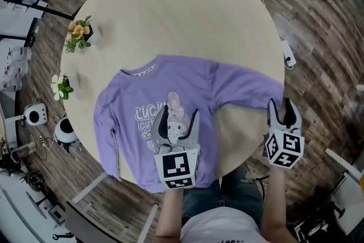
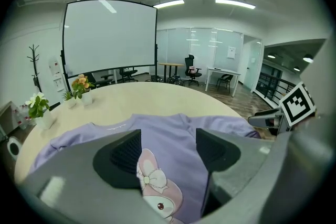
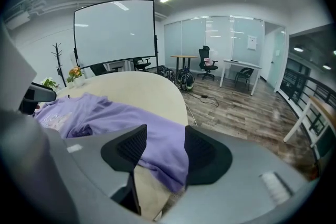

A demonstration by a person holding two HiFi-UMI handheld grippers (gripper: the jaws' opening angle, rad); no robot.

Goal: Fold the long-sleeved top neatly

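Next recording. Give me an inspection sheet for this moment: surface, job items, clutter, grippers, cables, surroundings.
Surface: round pale wooden table, mostly bare.
Job's things: purple long-sleeved top spread out front up, unfolded; one sleeve end drapes over the table's right edge.
Clutter: two small flower pots at the table's left rim.
Grippers: left gripper open over the top's printed chest; right gripper open, fingers either side of the sleeve end.
Cables: floor cable beyond the table.
Surroundings: wood floor, projection screen, office chair.
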